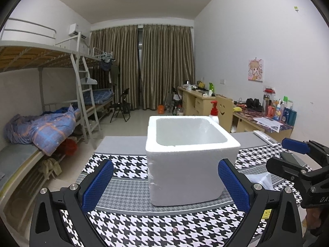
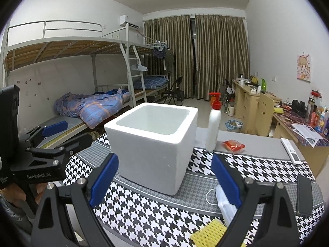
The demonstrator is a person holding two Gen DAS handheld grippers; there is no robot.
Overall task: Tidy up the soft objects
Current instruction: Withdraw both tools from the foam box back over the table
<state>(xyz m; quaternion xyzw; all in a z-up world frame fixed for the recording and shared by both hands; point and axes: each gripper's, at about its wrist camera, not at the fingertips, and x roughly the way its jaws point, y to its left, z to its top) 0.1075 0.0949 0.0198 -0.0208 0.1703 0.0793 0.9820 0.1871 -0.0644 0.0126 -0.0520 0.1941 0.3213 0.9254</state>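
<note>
A white foam box (image 1: 189, 160), open on top and empty inside, stands on the houndstooth cloth (image 1: 144, 226); it also shows in the right wrist view (image 2: 152, 144). My left gripper (image 1: 164, 185) is open and empty, just in front of the box. My right gripper (image 2: 164, 179) is open and empty, in front of the box's right corner. A yellow sponge (image 2: 209, 232) lies low beside the right finger, next to a clear plastic packet (image 2: 224, 205) with a white cord. A small red packet (image 2: 233, 145) lies beyond the box.
A white bottle with a red pump (image 2: 213, 127) stands behind the box. A white remote (image 2: 291, 150) and a dark phone (image 2: 304, 195) lie at the right. Bunk beds (image 2: 82, 103) are on the left, cluttered desks (image 2: 287, 113) on the right.
</note>
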